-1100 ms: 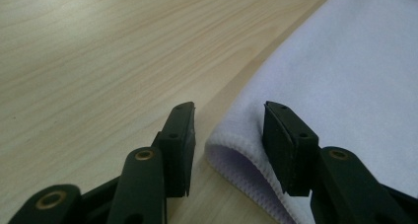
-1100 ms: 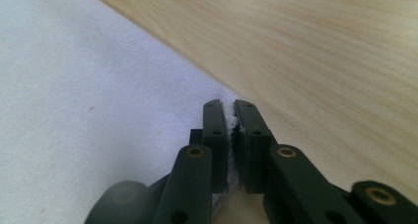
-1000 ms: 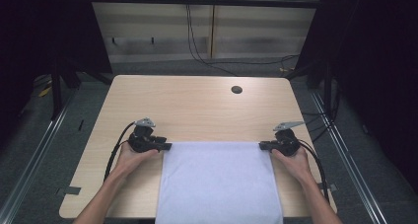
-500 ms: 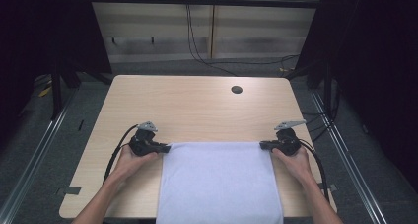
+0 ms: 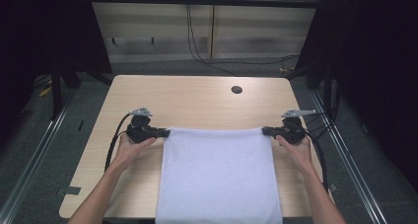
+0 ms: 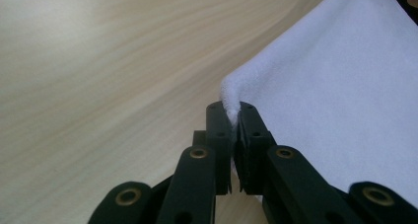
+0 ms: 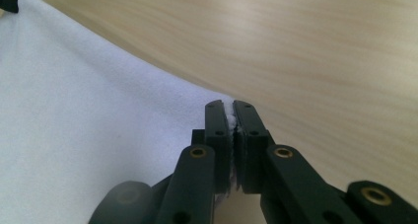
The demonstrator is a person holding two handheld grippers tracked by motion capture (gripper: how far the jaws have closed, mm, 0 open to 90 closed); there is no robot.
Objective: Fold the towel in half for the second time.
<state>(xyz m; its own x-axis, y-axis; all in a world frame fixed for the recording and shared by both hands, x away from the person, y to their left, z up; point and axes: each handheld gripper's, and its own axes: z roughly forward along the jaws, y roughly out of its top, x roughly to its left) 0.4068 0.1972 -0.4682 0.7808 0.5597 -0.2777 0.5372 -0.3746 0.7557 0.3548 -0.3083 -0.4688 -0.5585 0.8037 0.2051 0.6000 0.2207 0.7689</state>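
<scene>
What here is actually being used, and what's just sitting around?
In use: white towel; left gripper and right gripper, each clamped on a far corner of it.

Just there: wooden table; round hole in it; cables behind.

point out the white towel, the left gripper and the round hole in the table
white towel (image 5: 217, 179), high view, middle of the cloth's flat top face
left gripper (image 5: 165, 132), high view, jaw tips pinching the towel's far left corner
round hole (image 5: 236, 90), high view, centre of the dark opening in the tabletop
</scene>
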